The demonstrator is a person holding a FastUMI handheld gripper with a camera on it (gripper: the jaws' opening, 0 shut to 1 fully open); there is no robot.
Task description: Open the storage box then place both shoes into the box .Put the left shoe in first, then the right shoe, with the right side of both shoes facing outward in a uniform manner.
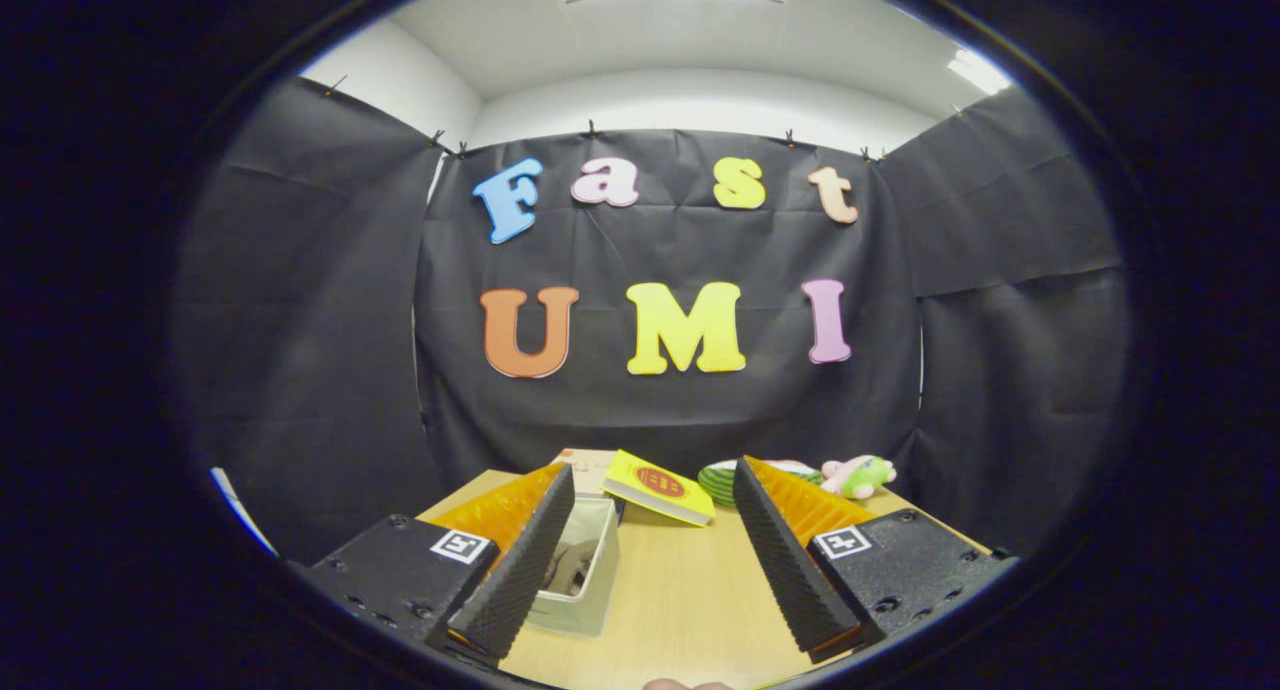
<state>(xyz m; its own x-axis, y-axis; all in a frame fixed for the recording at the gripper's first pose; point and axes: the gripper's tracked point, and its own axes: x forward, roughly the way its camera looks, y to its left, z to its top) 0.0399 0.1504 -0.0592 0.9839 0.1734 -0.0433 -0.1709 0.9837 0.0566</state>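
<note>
**Fingers spread wide above the table, box beside the left finger**

The gripper [655, 510] hangs over the pale wooden table [680, 600] with its two black ribbed fingers [775, 560] released and well apart, nothing between them but bare tabletop. Just ahead of the left finger, partly hidden behind it, stands the white rectangular storage box [590, 570], lid off, with a dark rounded thing inside that cannot be made out. Beyond the fingers a yellow booklet with a red round mark [658, 486] lies tilted against the box's far end. Further right sit a green striped round object [725, 480] and a pink-and-green plush toy [858, 476].
</note>
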